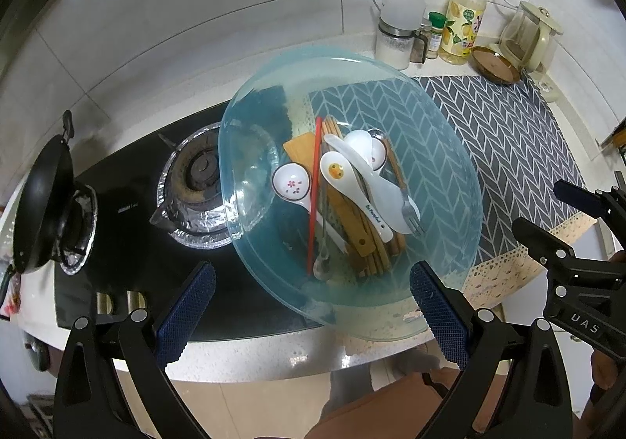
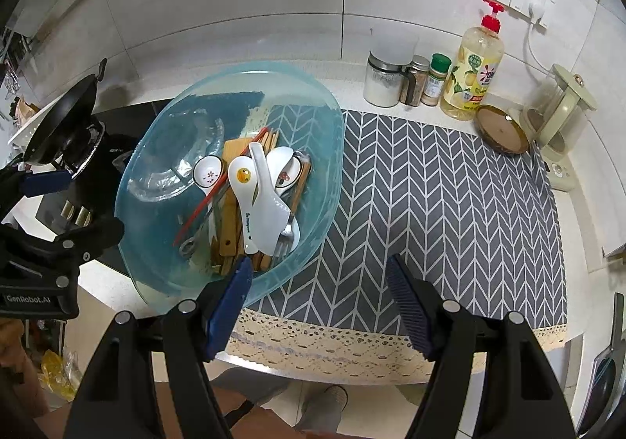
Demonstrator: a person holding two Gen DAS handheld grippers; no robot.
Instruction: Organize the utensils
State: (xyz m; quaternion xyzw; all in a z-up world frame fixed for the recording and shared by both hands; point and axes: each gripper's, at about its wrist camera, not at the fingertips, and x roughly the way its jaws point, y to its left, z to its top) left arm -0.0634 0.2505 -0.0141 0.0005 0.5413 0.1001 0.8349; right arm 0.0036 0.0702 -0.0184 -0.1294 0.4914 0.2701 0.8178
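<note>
The utensils lie heaped in the middle of a translucent pale-blue plastic basin, which sits half on the grey herringbone table mat and half over the black gas hob. In the heap are white ceramic soup spoons, among them one with a yellow duck print, a flat wooden spatula, a bundle of brown wooden chopsticks, a thin red stick and a small steel fork.

Nearly every piece runs the same way: in the right wrist view the long axes lie from about 12 o'clock to 6 o'clock, handles and tines toward the near rim (the red stick slants toward 7 o'clock).

The right gripper hangs above the near edge of the counter, jaws spread wide and empty. Its left blue pad overlaps the basin's near rim in the picture, and the fork's tines lie just past it at about 1 o'clock; whether pad and rim touch I cannot tell. From between those fingertips the heap lies at 11 o'clock.

The left gripper is likewise spread with nothing in it, and the heap lies at 12 o'clock from it, just beyond the near rim.

I judge the right hand nearer the fork and the spoon handles, and the left nearer the red stick.
</note>
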